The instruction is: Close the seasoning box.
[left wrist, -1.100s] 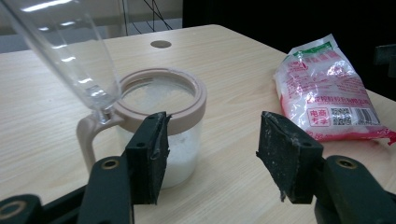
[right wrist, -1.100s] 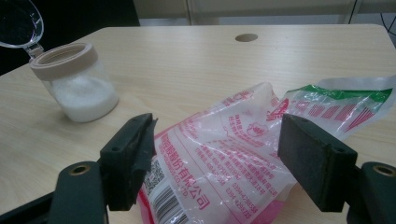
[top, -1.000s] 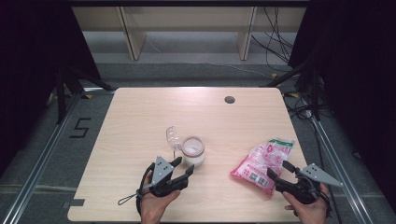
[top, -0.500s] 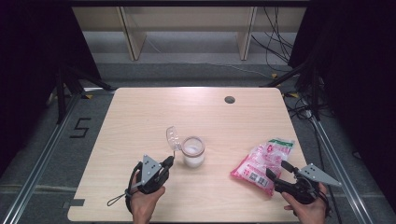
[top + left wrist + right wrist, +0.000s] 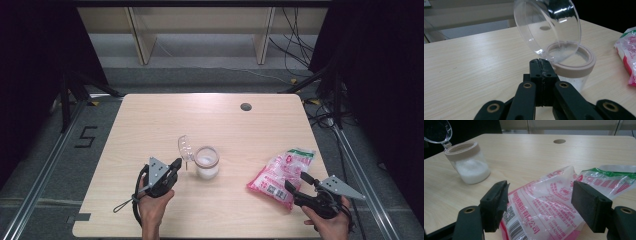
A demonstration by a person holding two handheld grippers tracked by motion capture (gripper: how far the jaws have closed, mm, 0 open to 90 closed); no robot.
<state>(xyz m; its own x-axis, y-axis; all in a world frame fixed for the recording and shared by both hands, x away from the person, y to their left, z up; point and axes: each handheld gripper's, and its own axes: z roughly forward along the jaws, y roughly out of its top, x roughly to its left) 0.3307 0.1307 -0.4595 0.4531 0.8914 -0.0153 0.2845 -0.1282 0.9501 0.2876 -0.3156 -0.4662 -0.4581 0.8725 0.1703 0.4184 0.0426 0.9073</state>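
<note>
1. On the wooden table point(image 5: 150, 125) stand one jar point(image 5: 207, 163) and one plastic bag point(image 5: 280, 175); two hand-held grippers work over it, one in each hand.
2. The jar is clear with a beige rim, its clear hinged lid point(image 5: 547, 25) flipped up and standing open. White grains fill its lower part. It sits near the table's middle, well apart from the bag.
3. The bag is pink and white with red print and a green strip, and it lies flat toward the table's right front.
4. The left gripper point(image 5: 176, 164) has just closed its jaws; they are pressed together with nothing between them, their tips just beside the jar's rim, under the raised lid.
5. The right gripper point(image 5: 541, 202) has its jaws spread wide, one on each side of the bag's near end, the pads not pressing it.
</note>
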